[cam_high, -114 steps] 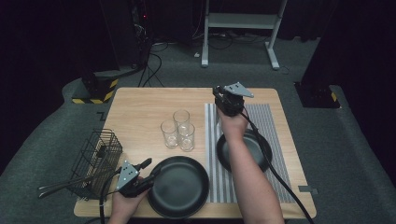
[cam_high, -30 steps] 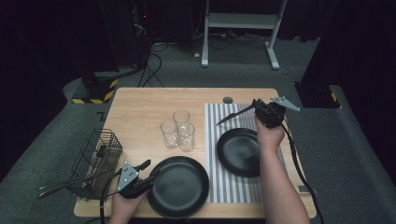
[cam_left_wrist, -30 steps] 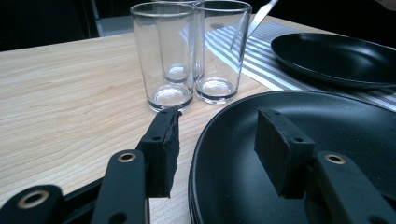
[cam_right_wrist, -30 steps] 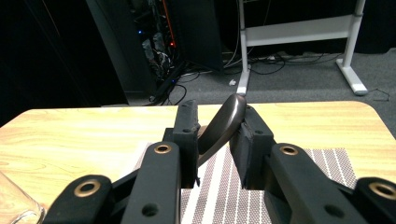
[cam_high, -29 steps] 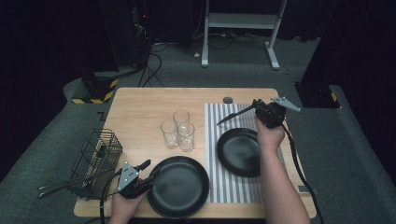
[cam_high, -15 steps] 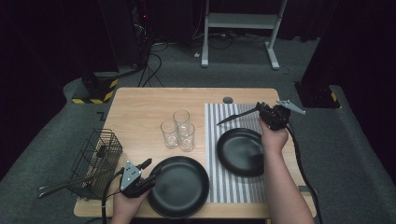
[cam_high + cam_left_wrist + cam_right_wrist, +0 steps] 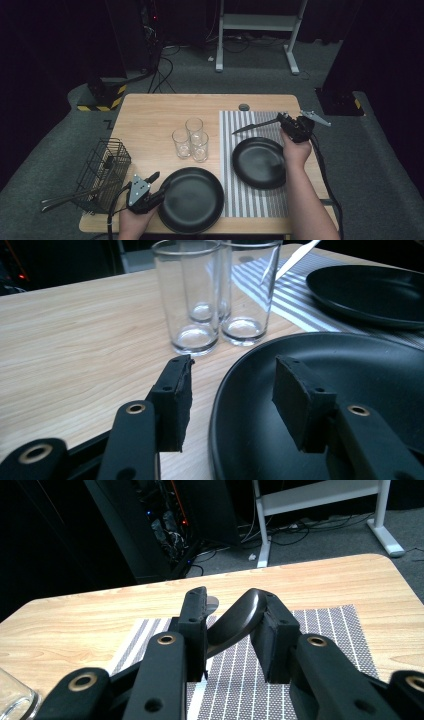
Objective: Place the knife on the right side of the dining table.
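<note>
Knife (image 7: 255,126) sitting between right tool (image 7: 231,632) jaws above striped mat (image 7: 252,195), beyond small plate (image 7: 260,162); jaws just easing apart, handle still touching. Left tool (image 7: 232,395) gaping, straddling large plate (image 7: 192,200) rim on bench (image 7: 150,115).

Three glasses (image 7: 191,138) — two black plates (image 7: 191,200) — one knife (image 7: 256,126)

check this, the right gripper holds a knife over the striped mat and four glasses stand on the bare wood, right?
Not four: the high view shows three glasses on the bare wood. The rest holds: the right gripper holds a knife over the striped mat.
</note>
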The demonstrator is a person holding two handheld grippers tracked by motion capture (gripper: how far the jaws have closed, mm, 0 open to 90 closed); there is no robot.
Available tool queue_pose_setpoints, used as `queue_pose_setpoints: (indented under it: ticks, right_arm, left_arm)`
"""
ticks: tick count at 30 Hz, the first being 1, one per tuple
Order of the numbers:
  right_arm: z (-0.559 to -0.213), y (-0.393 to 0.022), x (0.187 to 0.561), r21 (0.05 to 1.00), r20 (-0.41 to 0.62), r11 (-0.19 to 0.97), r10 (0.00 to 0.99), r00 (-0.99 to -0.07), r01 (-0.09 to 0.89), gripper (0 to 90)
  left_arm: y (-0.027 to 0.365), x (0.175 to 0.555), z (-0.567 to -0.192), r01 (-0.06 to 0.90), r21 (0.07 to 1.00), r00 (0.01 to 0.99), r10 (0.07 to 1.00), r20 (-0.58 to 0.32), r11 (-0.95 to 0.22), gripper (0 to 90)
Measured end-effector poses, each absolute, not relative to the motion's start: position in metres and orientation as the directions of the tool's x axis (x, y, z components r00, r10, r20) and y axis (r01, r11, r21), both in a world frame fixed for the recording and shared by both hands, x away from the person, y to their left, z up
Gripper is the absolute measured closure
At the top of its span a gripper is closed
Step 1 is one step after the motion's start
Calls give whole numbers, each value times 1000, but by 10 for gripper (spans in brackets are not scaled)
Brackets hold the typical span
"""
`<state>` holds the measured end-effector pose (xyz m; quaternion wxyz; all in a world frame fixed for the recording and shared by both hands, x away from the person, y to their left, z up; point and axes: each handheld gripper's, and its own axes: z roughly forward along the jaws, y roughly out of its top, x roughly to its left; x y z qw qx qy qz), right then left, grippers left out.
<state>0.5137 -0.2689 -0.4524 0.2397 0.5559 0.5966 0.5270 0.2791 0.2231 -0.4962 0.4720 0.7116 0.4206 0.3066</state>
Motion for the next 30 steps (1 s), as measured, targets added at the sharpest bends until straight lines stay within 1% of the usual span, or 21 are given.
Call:
queue_pose_setpoints:
  ticks: [2,8,21,30]
  right_arm:
    - [-453,-270,513,893,304,-177,915,-265,414,681]
    - [-454,-271,514,892,298,-170,918,-262,420,675]
    - [-456,-274,518,883,299,-168,922,-248,439,664]
    - [-468,-285,524,854,353,-214,908,-227,474,652]
  left_arm:
    - [228,276,-499,303,931,449,892,47,-202,503]
    - [241,272,-509,324,933,411,912,12,-159,488]
    - [244,270,-513,328,932,423,906,2,-155,481]
    - [244,271,-513,338,929,428,904,-6,-154,480]
